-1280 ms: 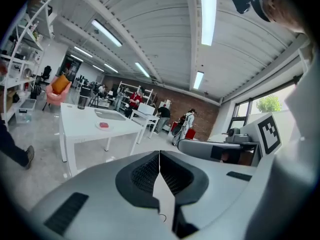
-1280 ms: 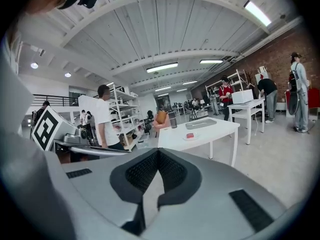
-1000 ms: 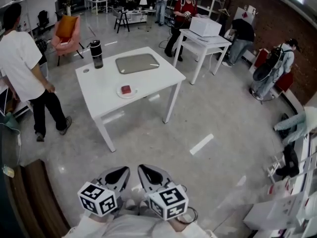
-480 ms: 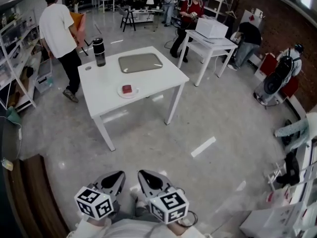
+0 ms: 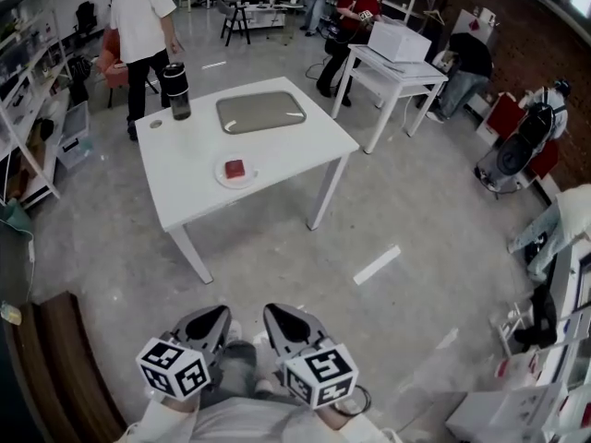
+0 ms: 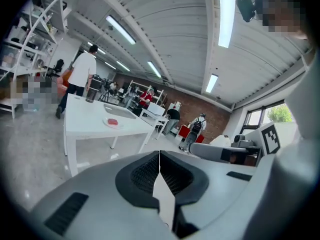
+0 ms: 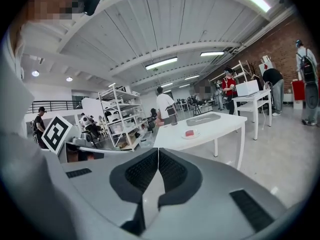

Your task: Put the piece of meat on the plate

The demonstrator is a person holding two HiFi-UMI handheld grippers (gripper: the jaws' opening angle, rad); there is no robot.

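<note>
Open lab-workshop — brick wall [image 5: 522, 21], metal shelving [image 7: 119, 118], white worktables [image 5: 286, 155], polished floor [image 5: 416, 206].

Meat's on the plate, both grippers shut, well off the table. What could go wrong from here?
1. The person by the table's far corner could jolt it and shift the plate or tip the tumbler.
2. Reaching in with the left gripper or right gripper risks knocking the meat off.

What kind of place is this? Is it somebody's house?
Probably not a house. It looks like a big indoor lab or workshop: a white work table on a bare floor, open storage shelves, a brick wall, and a person in a red top at another table.
</note>
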